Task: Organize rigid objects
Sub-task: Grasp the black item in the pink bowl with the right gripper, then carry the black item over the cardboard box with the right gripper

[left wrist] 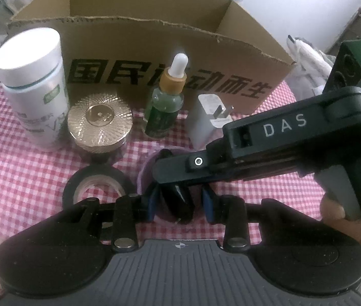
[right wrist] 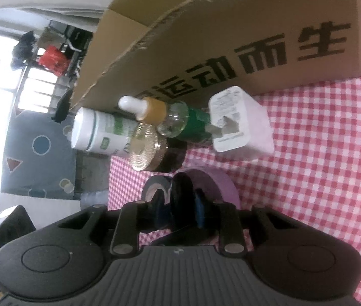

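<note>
Presently, findings as follows.
Left tongs [left wrist: 180, 204]: narrow; pads flank a small black piece [left wrist: 180, 196], a sliver of gap seemingly on each side.
Right tongs [right wrist: 179, 204]: narrow, apparently clamped on the same black piece.
Task's thing: between both sets of tips, against or inside a purple roll [right wrist: 218, 186]; which, I cannot tell.
Just left of the tips: black tape roll [left wrist: 70, 191].
Beyond the tips: charger plug [left wrist: 205, 122], dropper bottle [left wrist: 165, 112], gold-lidded jar [left wrist: 98, 127], white bottle [left wrist: 32, 89], all on the checked cloth [left wrist: 14, 178].
Furthest: cardboard box [left wrist: 139, 51], interior hidden.
Progress: judged early; every item seen is outside the box.
Pose: both tongs slope down; the right crosses in over the left, rolled sideways, a hand [left wrist: 346, 211] on its grip.
</note>
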The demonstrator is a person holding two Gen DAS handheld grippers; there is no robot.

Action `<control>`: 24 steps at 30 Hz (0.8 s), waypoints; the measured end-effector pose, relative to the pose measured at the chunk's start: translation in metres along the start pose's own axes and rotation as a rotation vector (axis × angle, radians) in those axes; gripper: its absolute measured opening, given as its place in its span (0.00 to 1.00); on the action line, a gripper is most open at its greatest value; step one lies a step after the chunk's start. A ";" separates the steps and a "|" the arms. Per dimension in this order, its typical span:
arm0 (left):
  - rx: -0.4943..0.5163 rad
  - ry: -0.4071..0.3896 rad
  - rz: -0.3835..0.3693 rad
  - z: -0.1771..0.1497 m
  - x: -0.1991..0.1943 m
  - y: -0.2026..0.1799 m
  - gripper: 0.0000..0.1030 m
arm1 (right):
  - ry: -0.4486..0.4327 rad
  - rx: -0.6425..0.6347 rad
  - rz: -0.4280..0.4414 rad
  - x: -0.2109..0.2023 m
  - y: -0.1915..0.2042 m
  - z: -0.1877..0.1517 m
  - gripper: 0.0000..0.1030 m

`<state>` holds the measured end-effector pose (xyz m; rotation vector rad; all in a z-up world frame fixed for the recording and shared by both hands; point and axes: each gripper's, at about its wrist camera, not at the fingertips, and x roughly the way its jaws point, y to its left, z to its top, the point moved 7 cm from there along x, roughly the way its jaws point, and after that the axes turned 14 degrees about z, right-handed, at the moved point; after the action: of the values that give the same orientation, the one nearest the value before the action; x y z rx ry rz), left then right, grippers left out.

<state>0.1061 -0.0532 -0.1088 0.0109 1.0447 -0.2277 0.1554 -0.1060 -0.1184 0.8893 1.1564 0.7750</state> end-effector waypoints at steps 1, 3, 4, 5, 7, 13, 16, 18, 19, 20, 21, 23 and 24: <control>-0.002 -0.004 0.004 -0.001 0.000 0.001 0.33 | -0.003 -0.008 0.002 -0.001 0.002 -0.001 0.26; -0.002 -0.011 0.012 -0.002 -0.005 0.001 0.33 | -0.010 -0.026 0.005 -0.001 0.006 -0.003 0.26; -0.003 -0.016 0.016 -0.003 -0.008 0.001 0.33 | -0.013 -0.034 0.010 -0.002 0.008 -0.004 0.26; -0.001 -0.021 0.018 -0.002 -0.009 0.001 0.33 | -0.018 -0.046 0.016 -0.004 0.011 -0.005 0.26; 0.000 -0.029 0.026 -0.002 -0.015 0.001 0.33 | -0.030 -0.055 0.031 -0.007 0.015 -0.007 0.26; 0.023 -0.099 0.068 0.002 -0.044 0.002 0.33 | -0.071 -0.124 0.078 -0.026 0.038 -0.014 0.26; 0.018 -0.146 0.084 0.007 -0.062 0.000 0.33 | -0.091 -0.173 0.099 -0.037 0.054 -0.015 0.26; 0.014 -0.181 0.094 0.012 -0.075 -0.002 0.33 | -0.109 -0.217 0.113 -0.046 0.069 -0.014 0.26; 0.013 -0.204 0.098 0.016 -0.083 -0.003 0.33 | -0.120 -0.238 0.119 -0.051 0.076 -0.013 0.26; 0.014 -0.234 0.100 0.019 -0.092 -0.004 0.33 | -0.135 -0.264 0.126 -0.057 0.085 -0.012 0.26; 0.016 -0.260 0.103 0.023 -0.098 -0.006 0.33 | -0.147 -0.286 0.132 -0.062 0.093 -0.012 0.26; 0.023 -0.308 0.114 0.032 -0.112 -0.008 0.33 | -0.178 -0.329 0.152 -0.072 0.112 -0.008 0.26; 0.027 -0.325 0.119 0.037 -0.117 -0.010 0.33 | -0.188 -0.343 0.160 -0.075 0.118 -0.005 0.26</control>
<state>0.0796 -0.0461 0.0109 0.0584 0.7142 -0.1296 0.1261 -0.1180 0.0176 0.7527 0.7648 0.9650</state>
